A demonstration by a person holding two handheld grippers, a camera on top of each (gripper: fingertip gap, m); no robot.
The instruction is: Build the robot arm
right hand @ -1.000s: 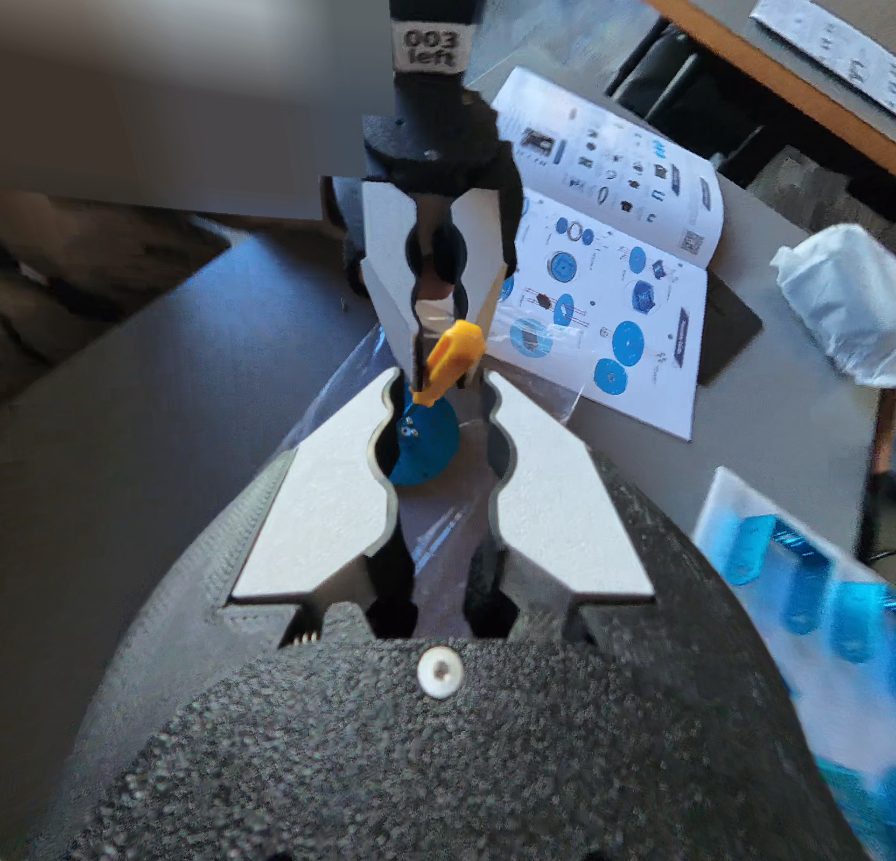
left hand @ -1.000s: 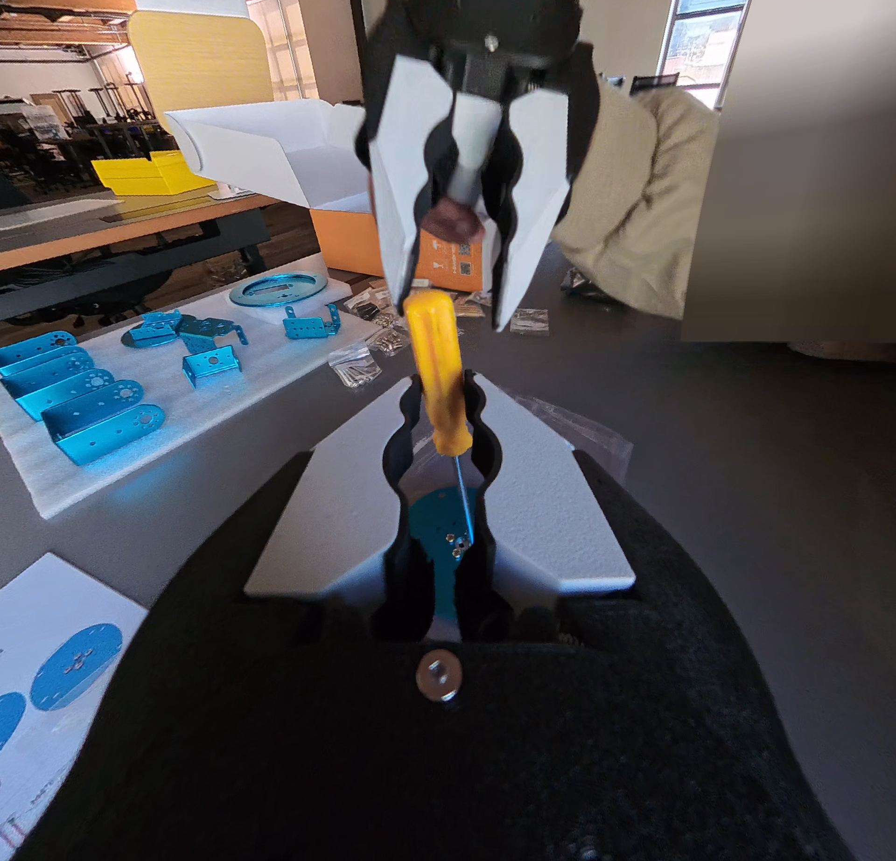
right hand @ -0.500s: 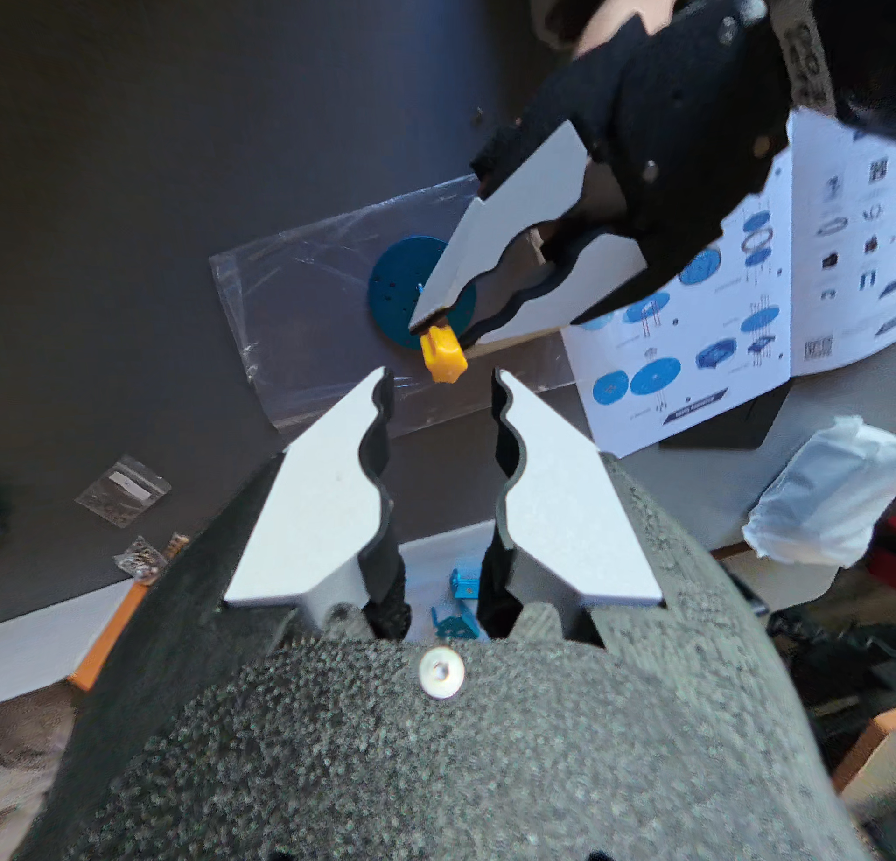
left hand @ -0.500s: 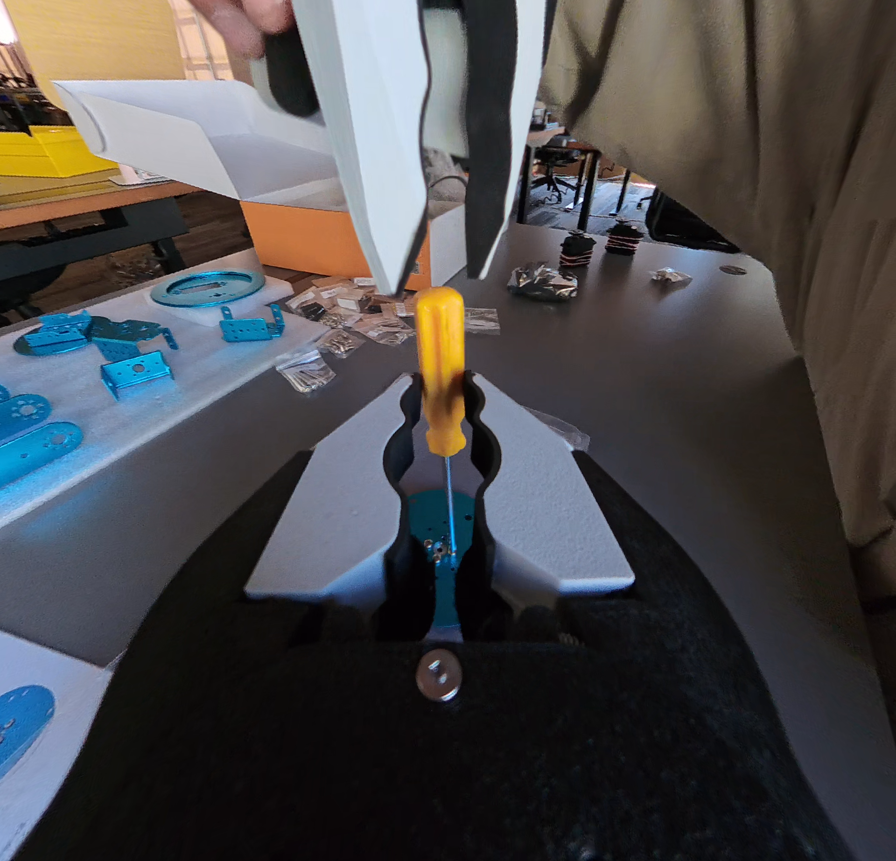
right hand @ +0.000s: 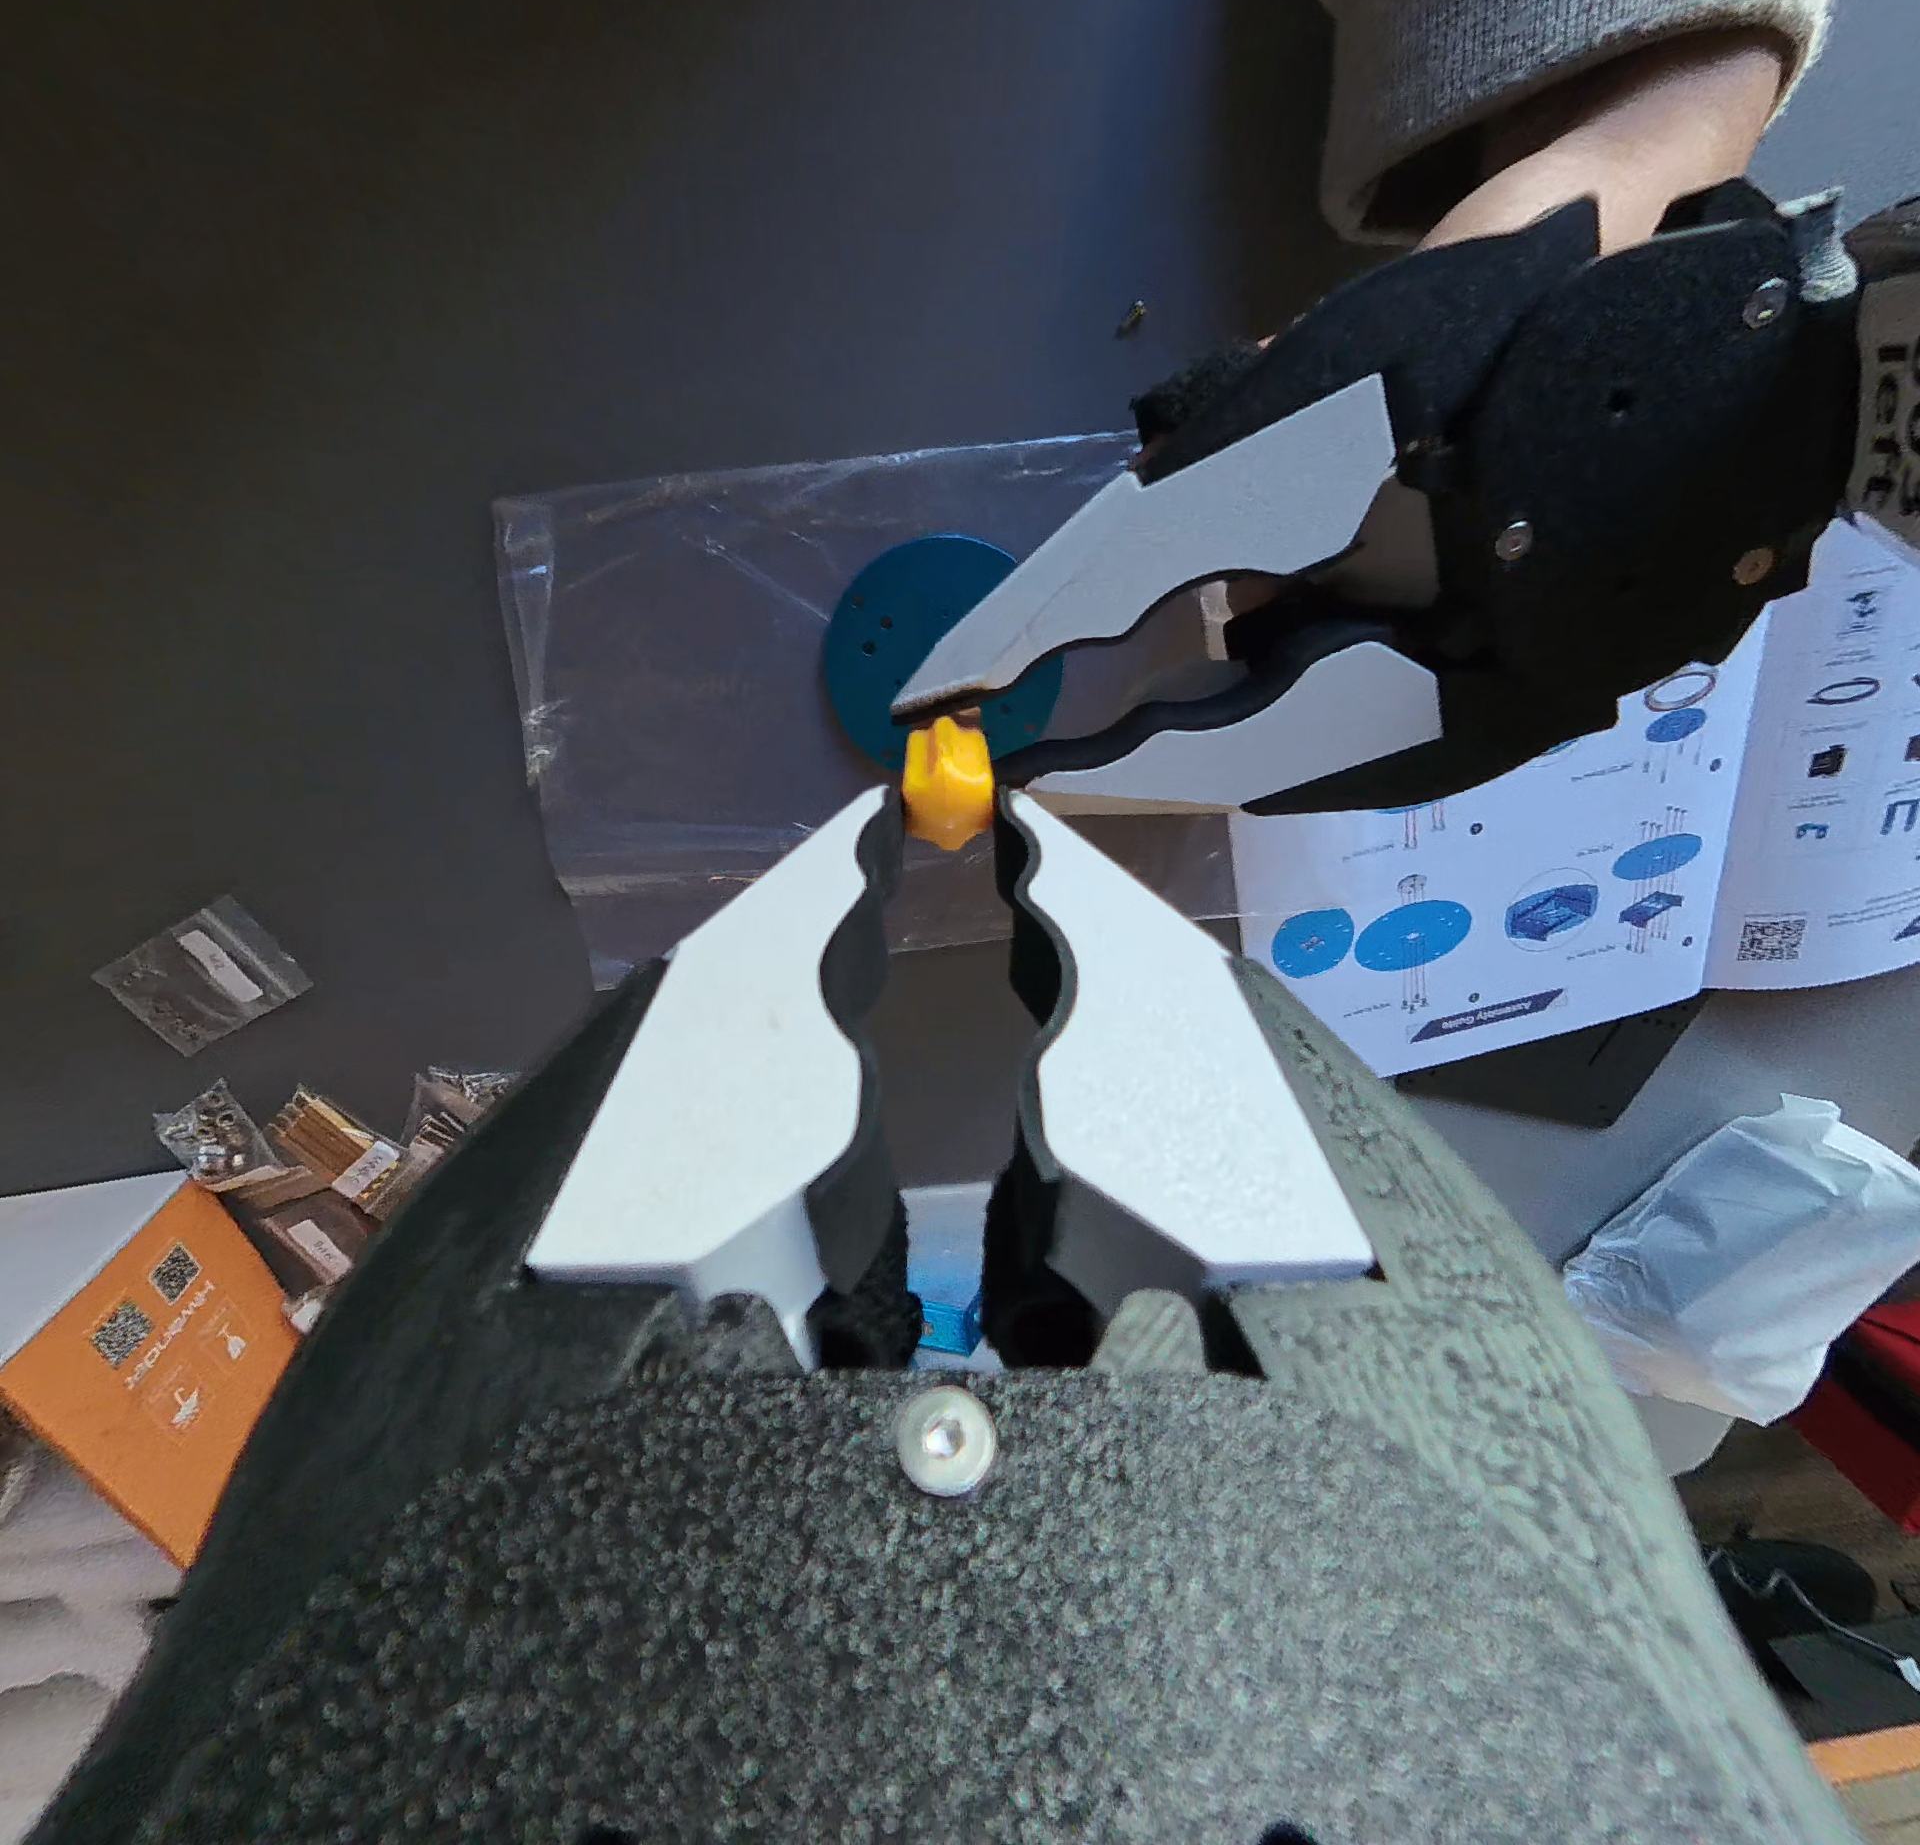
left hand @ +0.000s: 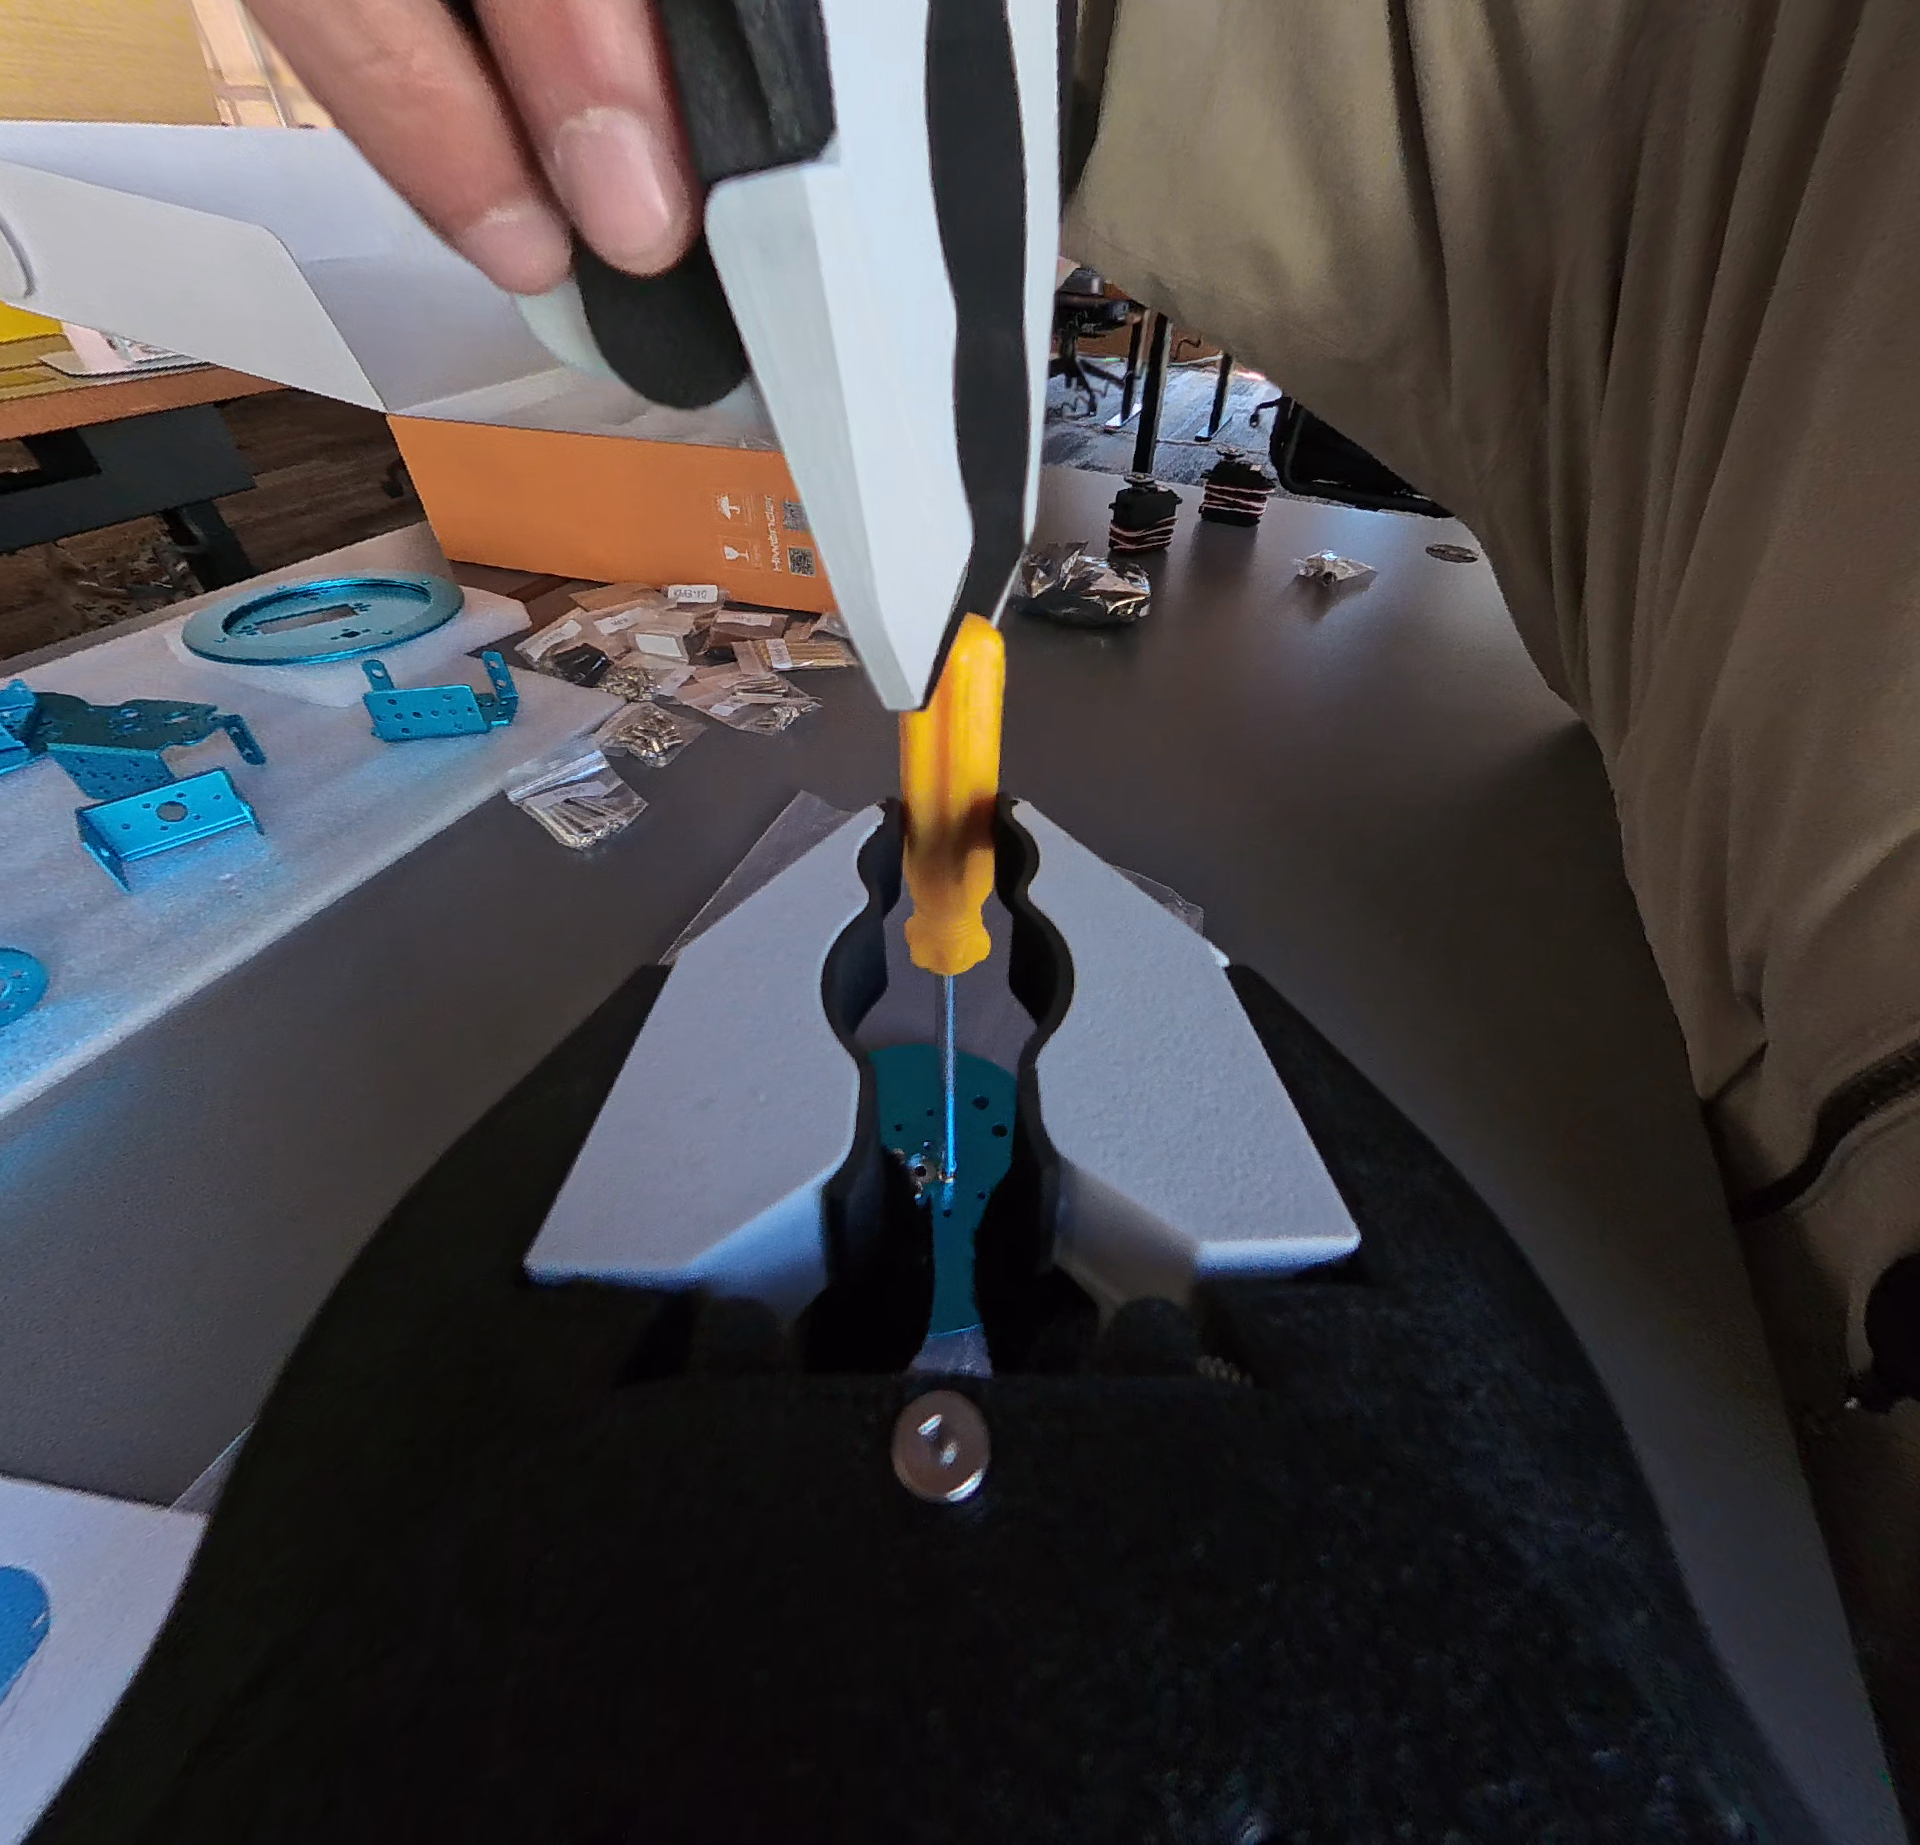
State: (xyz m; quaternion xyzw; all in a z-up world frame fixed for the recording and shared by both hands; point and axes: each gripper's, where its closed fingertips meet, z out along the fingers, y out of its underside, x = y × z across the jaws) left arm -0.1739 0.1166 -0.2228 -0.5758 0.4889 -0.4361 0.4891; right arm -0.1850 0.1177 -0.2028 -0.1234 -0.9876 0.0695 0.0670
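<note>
**A:** What lies by the desk's left edge?

**B:** Blue brackets laid out on a foam sheet, well apart from the work.

**A:** And mid-desk?

**B:** The left gripper, narrowed, clamps the screwdriver by its yellow handle. It stands upright, with the blade tip on the blue disc.

**A:** The right gripper?

**B:** It comes from above and pinches the handle's top end. I'd say the two grips keep it from tilting.

Your dark grey table fills most of both views — sunlit at its near edge. Behind it you have a wood-topped desk on black legs, office chairs on carpet further back, and a yellow panel top left.
</note>
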